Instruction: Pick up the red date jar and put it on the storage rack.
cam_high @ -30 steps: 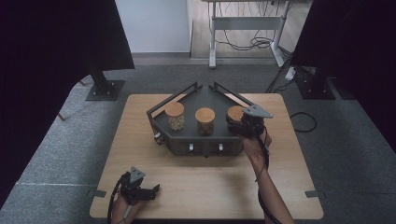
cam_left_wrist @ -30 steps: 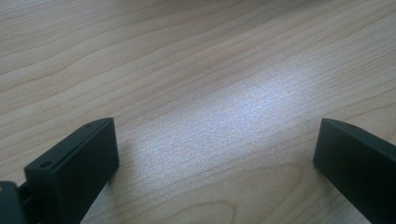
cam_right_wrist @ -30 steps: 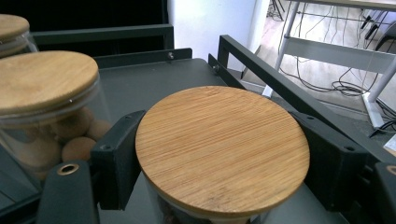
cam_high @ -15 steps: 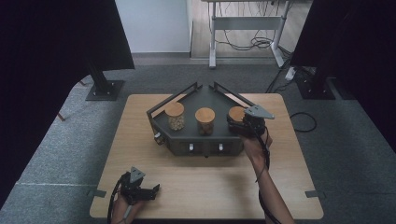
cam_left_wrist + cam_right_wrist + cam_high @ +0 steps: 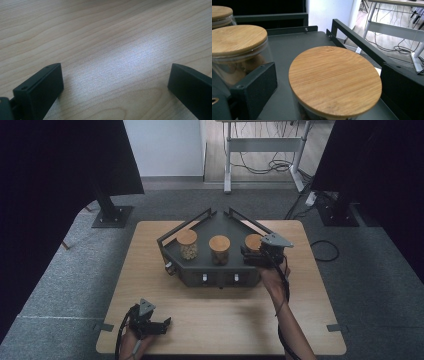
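Observation:
Three glass jars with round wooden lids stand in a row on a dark metal tray point(image 5: 210, 222) in the middle of the wooden table. My right gripper point(image 5: 251, 252) reaches the right jar point(image 5: 253, 241) from the tray's right side. In the right gripper view its jaws have just been opening and now stand to either side of that jar's lid point(image 5: 334, 80), with a gap to each. The middle jar point(image 5: 237, 42) is just beyond the left jaw. My left gripper point(image 5: 165, 324) rests open near the table's front left edge, with bare wood between its jaws point(image 5: 115, 75).
The tray has raised rails point(image 5: 359, 42) at its back and two small knobs point(image 5: 204, 278) on its front face. The left jar point(image 5: 187, 244) holds pale contents. A cable point(image 5: 325, 251) lies on the floor to the right, and black stands flank the table.

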Demonstrator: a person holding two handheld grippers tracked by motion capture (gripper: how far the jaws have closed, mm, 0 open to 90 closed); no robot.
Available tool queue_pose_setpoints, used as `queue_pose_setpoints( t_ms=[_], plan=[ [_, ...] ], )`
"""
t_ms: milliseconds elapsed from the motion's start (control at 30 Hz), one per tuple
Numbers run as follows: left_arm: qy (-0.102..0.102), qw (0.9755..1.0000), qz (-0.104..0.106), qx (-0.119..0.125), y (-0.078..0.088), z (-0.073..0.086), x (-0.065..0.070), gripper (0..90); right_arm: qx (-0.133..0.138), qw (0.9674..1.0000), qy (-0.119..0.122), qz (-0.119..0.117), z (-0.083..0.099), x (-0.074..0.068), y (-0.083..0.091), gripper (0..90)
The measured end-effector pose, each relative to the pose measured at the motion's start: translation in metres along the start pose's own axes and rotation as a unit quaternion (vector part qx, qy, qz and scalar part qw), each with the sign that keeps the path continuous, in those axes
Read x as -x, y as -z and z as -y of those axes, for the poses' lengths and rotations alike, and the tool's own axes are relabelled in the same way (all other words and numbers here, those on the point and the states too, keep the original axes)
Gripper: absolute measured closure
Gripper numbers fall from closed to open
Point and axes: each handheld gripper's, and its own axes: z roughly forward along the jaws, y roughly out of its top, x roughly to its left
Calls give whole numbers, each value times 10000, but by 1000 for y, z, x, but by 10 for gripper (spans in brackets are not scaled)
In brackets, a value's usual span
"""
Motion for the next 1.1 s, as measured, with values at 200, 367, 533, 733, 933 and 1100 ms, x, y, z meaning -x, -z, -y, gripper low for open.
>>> queue_pose_setpoints(
  t_ms=[200, 367, 533, 733, 933, 1100],
  plan=[
    [4, 10000, 2, 1, 0, 0, 0, 0, -3, 10000, 59, -30, 0, -1, 4, 18],
    [1, 10000, 0, 0, 0, 0, 0, 0, -26, 9999, 110, 21, -1, -3, 8, 20],
    [3, 10000, 0, 0, 0, 0, 0, 0, -18, 9999, 92, 64, 1, -3, 12, 21],
    [-10, 10000, -1, -8, 0, 0, 0, 0, 13, 10000, 57, 80, 4, -2, 19, 23],
    [-12, 10000, -1, -8, 0, 0, 0, 0, 47, 10000, 38, 79, 6, -1, 27, 25],
    [-3, 10000, -1, -1, 0, 0, 0, 0, 59, 10000, 20, 65, 8, 1, 33, 26]
  ],
)
